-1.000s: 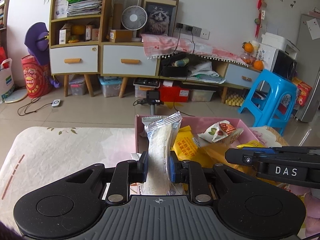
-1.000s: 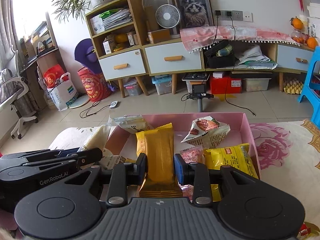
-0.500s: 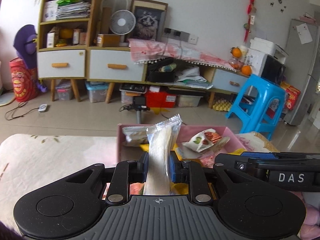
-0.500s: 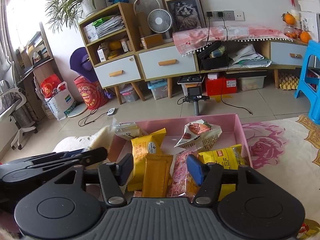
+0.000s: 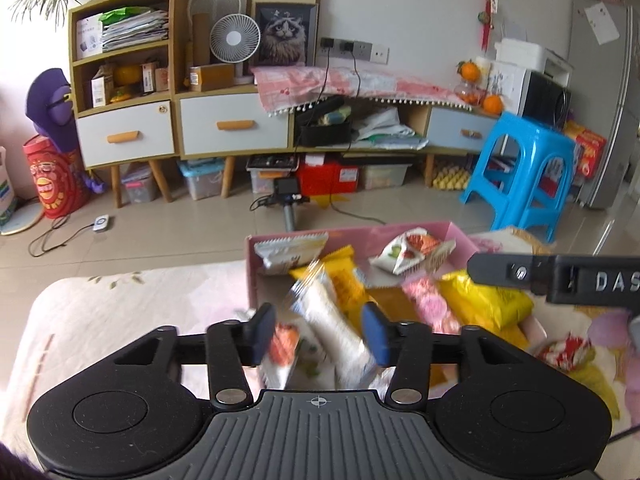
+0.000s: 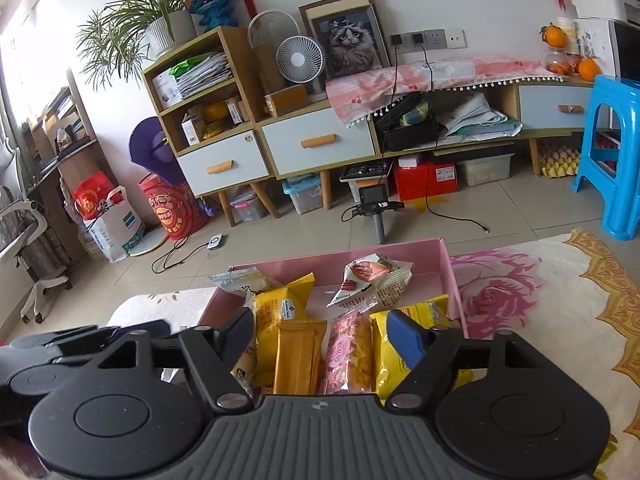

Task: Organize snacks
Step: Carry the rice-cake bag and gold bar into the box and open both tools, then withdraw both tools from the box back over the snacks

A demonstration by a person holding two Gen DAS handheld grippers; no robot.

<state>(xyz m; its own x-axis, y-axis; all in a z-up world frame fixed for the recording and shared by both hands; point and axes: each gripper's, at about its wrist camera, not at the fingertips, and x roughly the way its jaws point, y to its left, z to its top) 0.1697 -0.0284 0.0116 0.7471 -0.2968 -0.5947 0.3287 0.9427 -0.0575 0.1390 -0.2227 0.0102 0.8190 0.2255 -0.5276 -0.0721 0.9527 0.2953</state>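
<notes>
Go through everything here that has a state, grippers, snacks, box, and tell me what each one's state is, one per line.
Left gripper: open, holding nothing.
Right gripper: open, holding nothing.
Clear-wrapped white snack: loose between the left fingers, tilted, blurred.
Orange snack bar: lying flat in the box.
Pink snack packet: lying beside the orange bar.
Yellow snack bag: in the box, right side.
Pink box: open-topped, holding snacks.

bright window daylight, fisheye-warped edges, motion-blurred clear snack packet (image 5: 332, 316)
</notes>
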